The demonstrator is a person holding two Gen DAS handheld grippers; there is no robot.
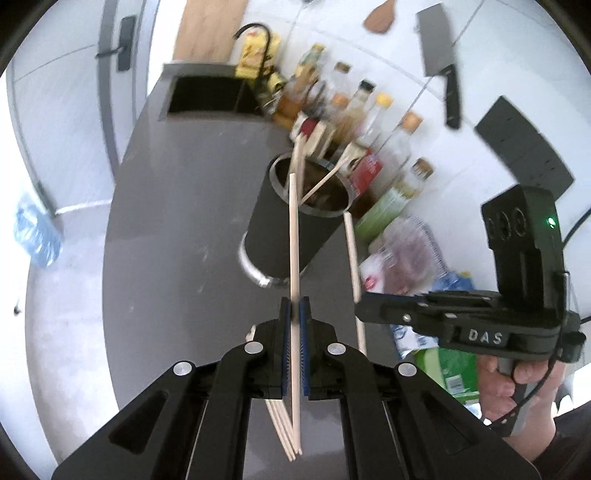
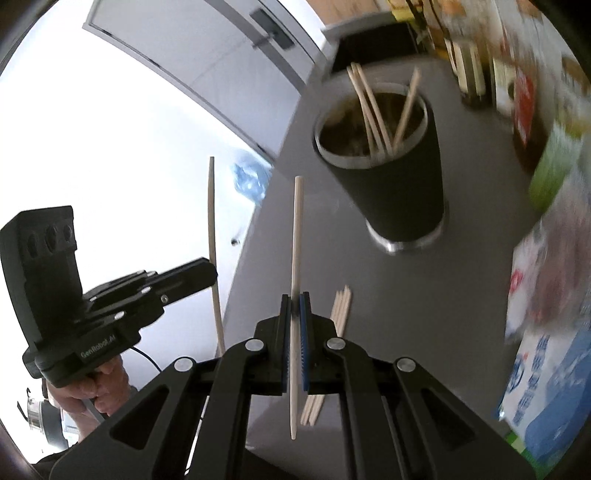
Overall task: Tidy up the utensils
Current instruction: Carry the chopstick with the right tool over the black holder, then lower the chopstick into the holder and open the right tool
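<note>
A black cup (image 1: 284,225) (image 2: 399,184) stands on the grey counter (image 1: 177,229) with several wooden chopsticks (image 1: 299,162) (image 2: 373,110) leaning inside it. My left gripper (image 1: 294,308) is shut on one chopstick (image 1: 293,236), held upright above the counter in front of the cup. My right gripper (image 2: 294,301) is shut on another chopstick (image 2: 296,229). Each gripper shows in the other's view, the right gripper (image 1: 360,314) with its chopstick (image 1: 352,258) and the left gripper (image 2: 212,273) with its chopstick (image 2: 212,218). Several loose chopsticks (image 1: 286,428) (image 2: 338,317) lie flat on the counter beneath the grippers.
Sauce and oil bottles (image 1: 369,122) line the wall behind the cup, beside a sink (image 1: 207,94) with a black tap. A cleaver (image 1: 441,62) and wooden spatula (image 1: 380,16) hang on the white wall. Food packets (image 1: 406,254) (image 2: 546,332) crowd the counter's right side.
</note>
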